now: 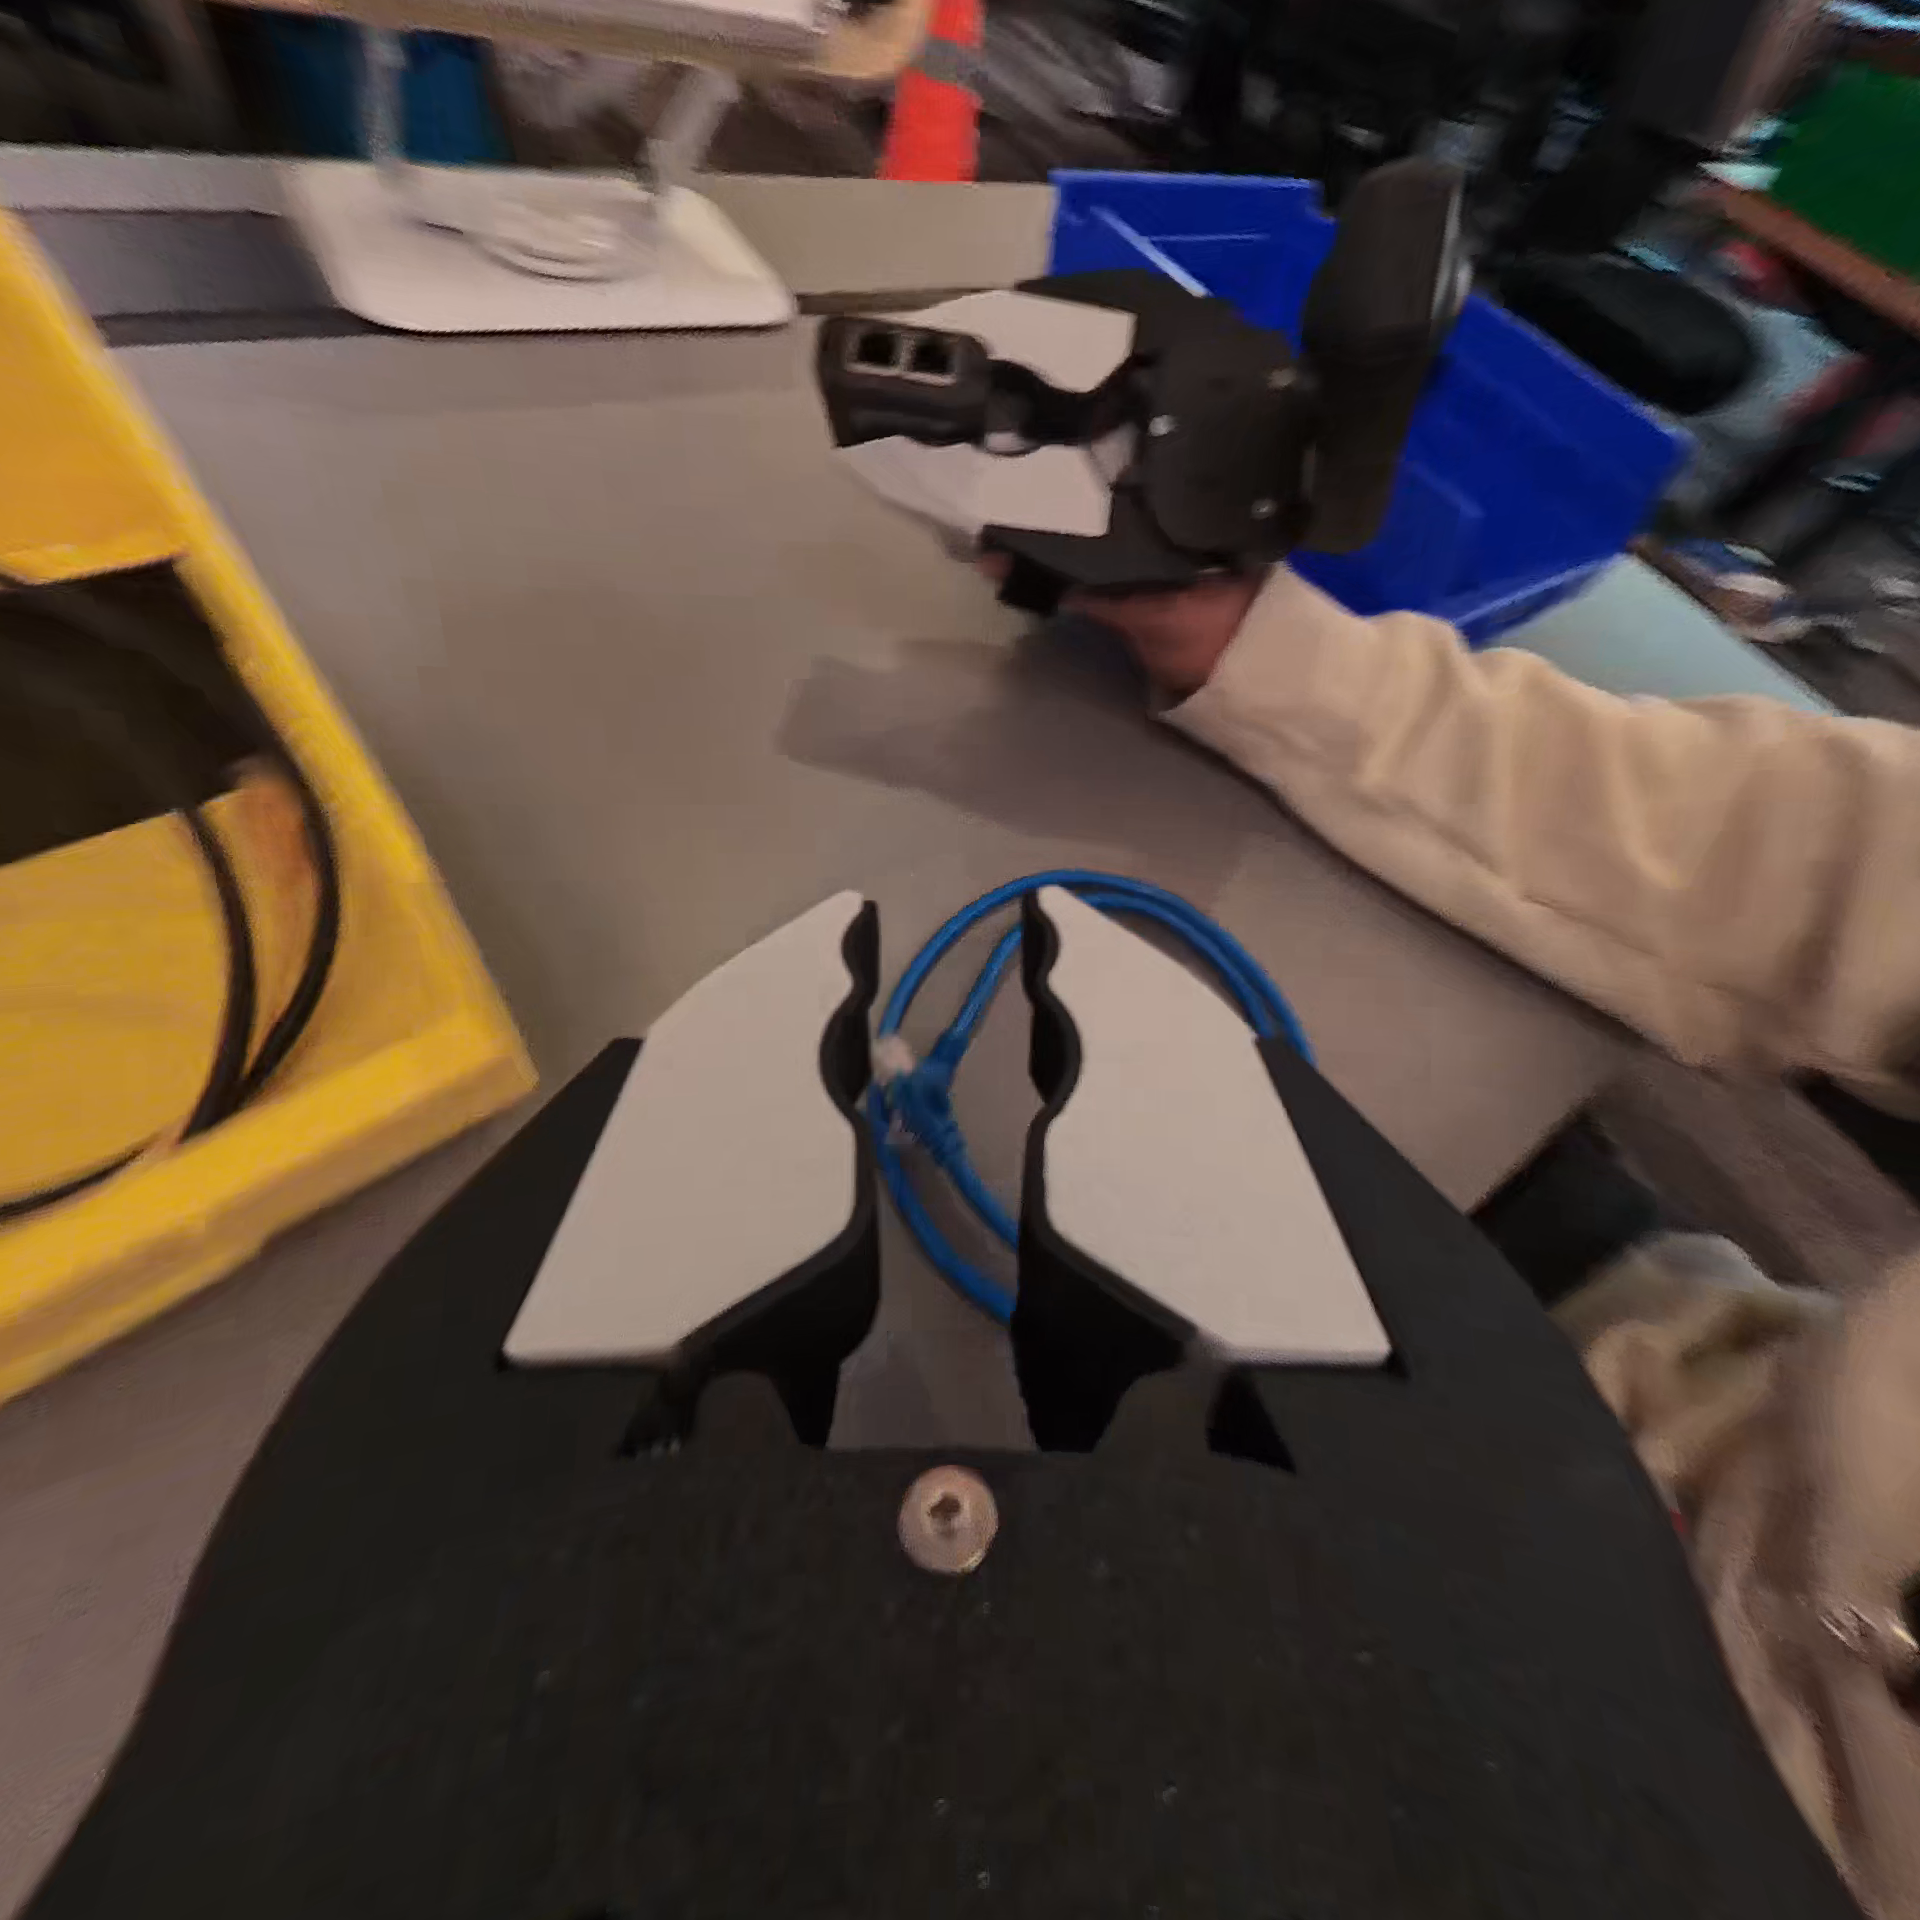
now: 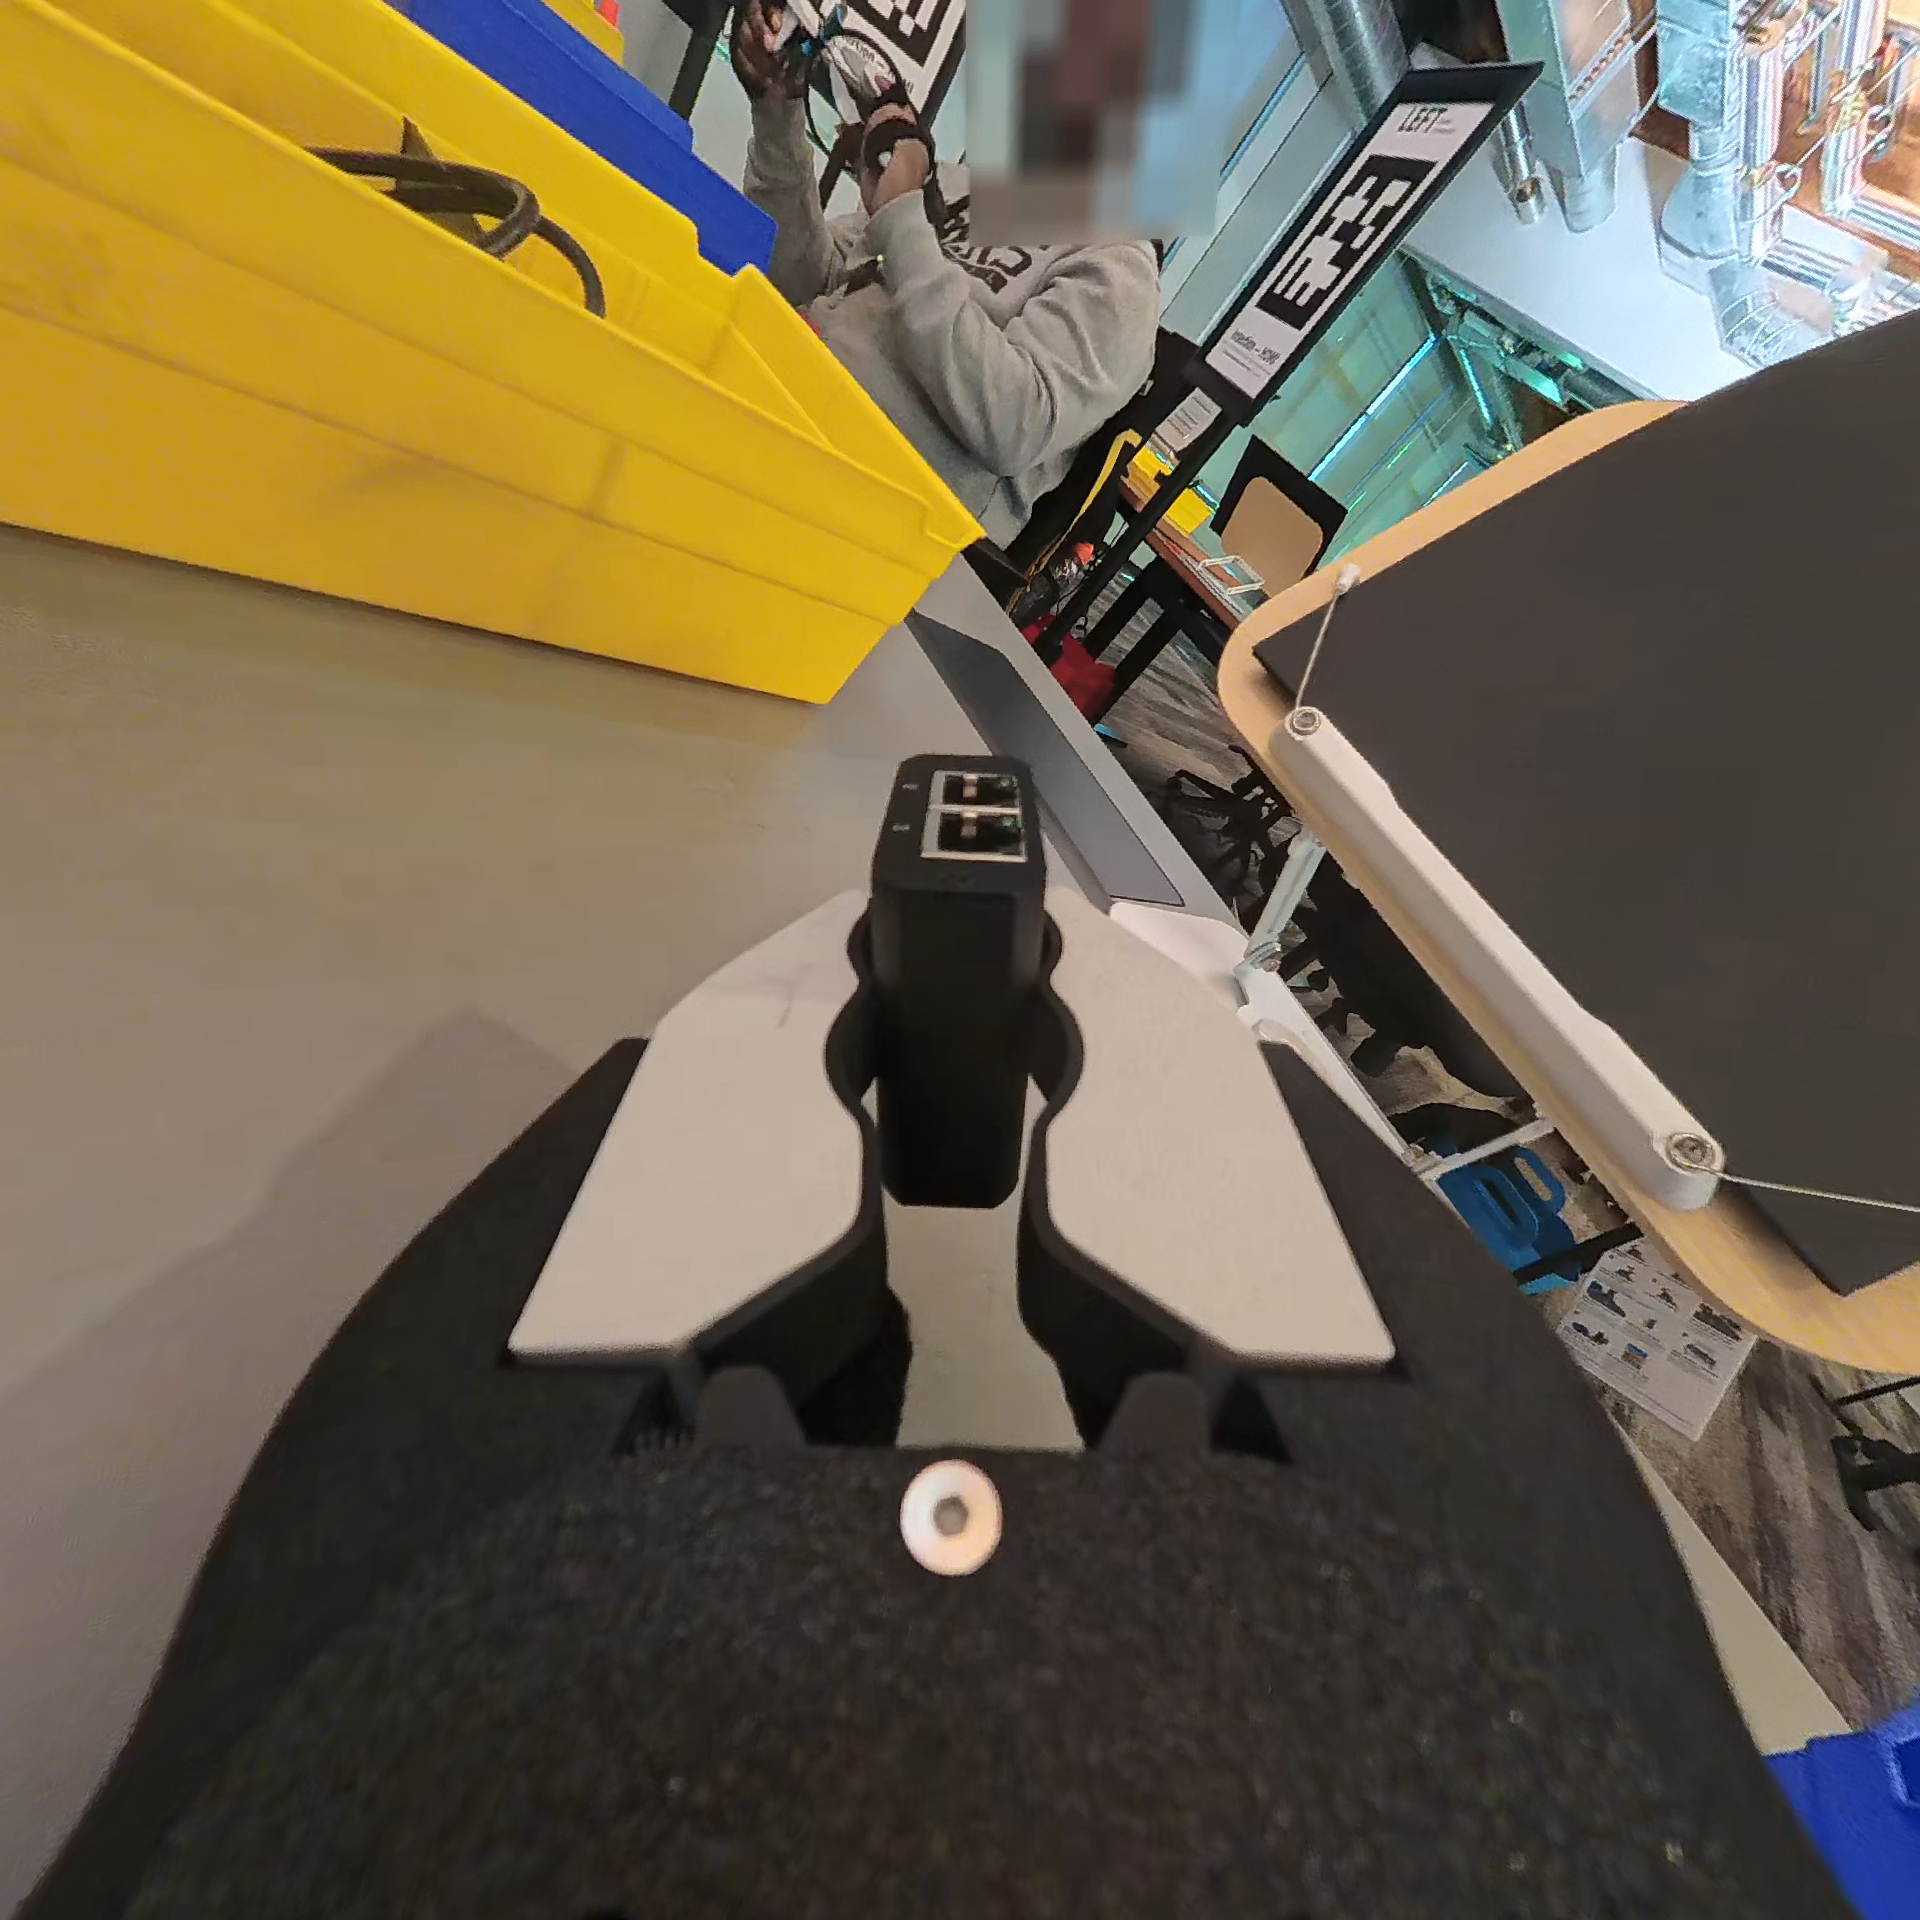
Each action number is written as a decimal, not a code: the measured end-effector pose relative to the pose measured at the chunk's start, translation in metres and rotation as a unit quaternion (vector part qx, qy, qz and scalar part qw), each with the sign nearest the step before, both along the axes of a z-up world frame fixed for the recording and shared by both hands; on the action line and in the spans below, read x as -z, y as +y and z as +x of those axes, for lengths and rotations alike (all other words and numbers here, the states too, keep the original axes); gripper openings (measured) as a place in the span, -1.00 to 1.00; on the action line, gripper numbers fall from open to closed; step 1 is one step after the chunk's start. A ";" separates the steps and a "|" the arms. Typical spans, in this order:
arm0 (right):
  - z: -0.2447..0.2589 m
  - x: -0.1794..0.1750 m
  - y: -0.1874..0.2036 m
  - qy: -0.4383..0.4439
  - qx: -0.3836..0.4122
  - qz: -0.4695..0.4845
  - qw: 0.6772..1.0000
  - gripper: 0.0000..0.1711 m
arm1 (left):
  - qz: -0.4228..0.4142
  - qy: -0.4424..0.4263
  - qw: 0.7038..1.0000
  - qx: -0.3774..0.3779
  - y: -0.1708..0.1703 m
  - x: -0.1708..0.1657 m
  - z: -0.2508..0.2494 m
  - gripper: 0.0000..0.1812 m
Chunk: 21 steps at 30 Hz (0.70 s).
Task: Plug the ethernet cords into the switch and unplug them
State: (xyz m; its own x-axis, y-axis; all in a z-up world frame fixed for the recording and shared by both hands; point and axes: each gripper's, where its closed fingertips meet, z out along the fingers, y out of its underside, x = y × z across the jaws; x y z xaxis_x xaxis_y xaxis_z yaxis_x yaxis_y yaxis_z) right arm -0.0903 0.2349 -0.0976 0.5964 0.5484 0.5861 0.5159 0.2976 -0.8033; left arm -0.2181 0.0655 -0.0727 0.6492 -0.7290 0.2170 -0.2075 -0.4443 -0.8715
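My right gripper (image 2: pixel 951 997) holds the black switch (image 2: pixel 956 997) clamped between its fingers, lifted off the grey surface (image 2: pixel 364 831), two empty ports facing away from me. Only the left wrist view shows the blue ethernet cord (image 1: pixel 940 1091): it lies coiled on the surface, seen through the gap of my left gripper (image 1: pixel 948 925), whose fingers stand narrowly apart around nothing. That view also shows the right gripper far right, before a blue bin (image 1: pixel 1507 447). A yellow bin (image 1: pixel 156 987) sits left.
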 end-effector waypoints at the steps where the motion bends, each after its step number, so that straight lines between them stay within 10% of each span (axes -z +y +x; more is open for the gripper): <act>1: 0.000 0.000 0.000 0.000 0.000 -0.001 1.000 -0.71 | 0.019 0.009 0.999 -0.039 -0.007 0.004 -0.007 -0.66; 7: 0.001 0.002 0.002 0.007 0.001 -0.013 1.000 -0.71 | 0.141 -0.027 0.977 -0.158 -0.039 0.010 -0.014 -0.43; 21: -0.002 0.005 0.002 -0.001 -0.003 -0.018 1.000 -0.71 | -0.043 0.152 0.966 -0.205 -0.024 0.112 0.007 -0.63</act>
